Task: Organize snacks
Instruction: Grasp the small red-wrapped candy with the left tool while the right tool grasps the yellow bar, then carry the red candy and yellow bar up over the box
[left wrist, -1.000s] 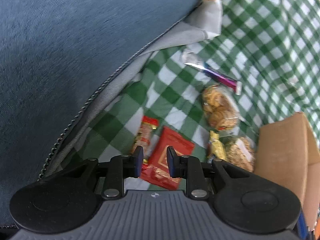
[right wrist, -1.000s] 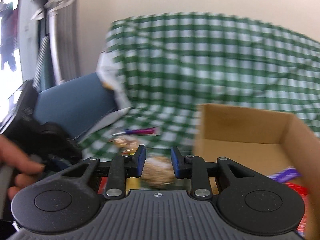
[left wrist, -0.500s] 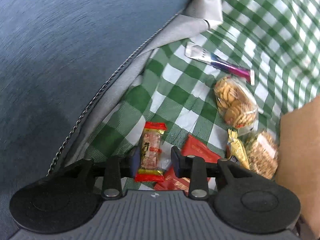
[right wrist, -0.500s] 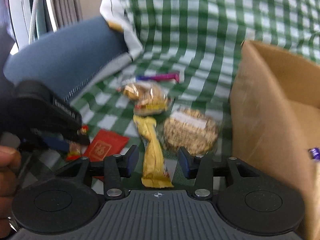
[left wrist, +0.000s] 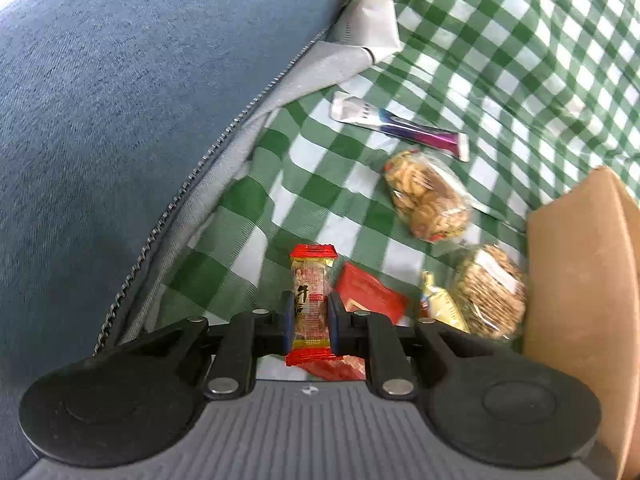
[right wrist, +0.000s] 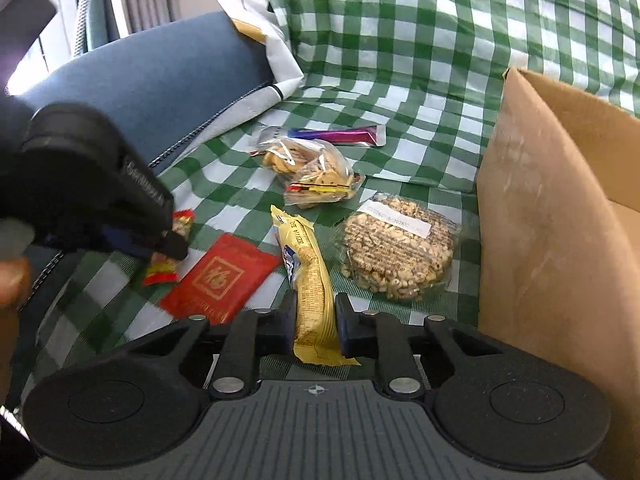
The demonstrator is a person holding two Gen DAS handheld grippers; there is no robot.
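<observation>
My left gripper [left wrist: 308,320] is shut on a small red-and-clear candy packet [left wrist: 313,280], seen too in the right wrist view [right wrist: 168,256]. My right gripper [right wrist: 316,320] has its fingers around a yellow snack bar [right wrist: 310,276], close to both sides of it but with a small gap. A red packet [right wrist: 222,276], a round puffed-grain cake [right wrist: 396,244], a bag of cookies [right wrist: 316,172] and a purple stick [right wrist: 340,134] lie on the green checked cloth [right wrist: 420,40]. A cardboard box [right wrist: 560,220] stands at the right.
A blue zipped cushion [left wrist: 120,100] fills the left side, also in the right wrist view [right wrist: 160,76]. A white bag [right wrist: 272,40] lies at its far end. The box wall [left wrist: 580,300] is close on the left gripper's right.
My left gripper moved over the candy packet and closed on it. My right gripper swung down from the box to the yellow bar and narrowed around it.
</observation>
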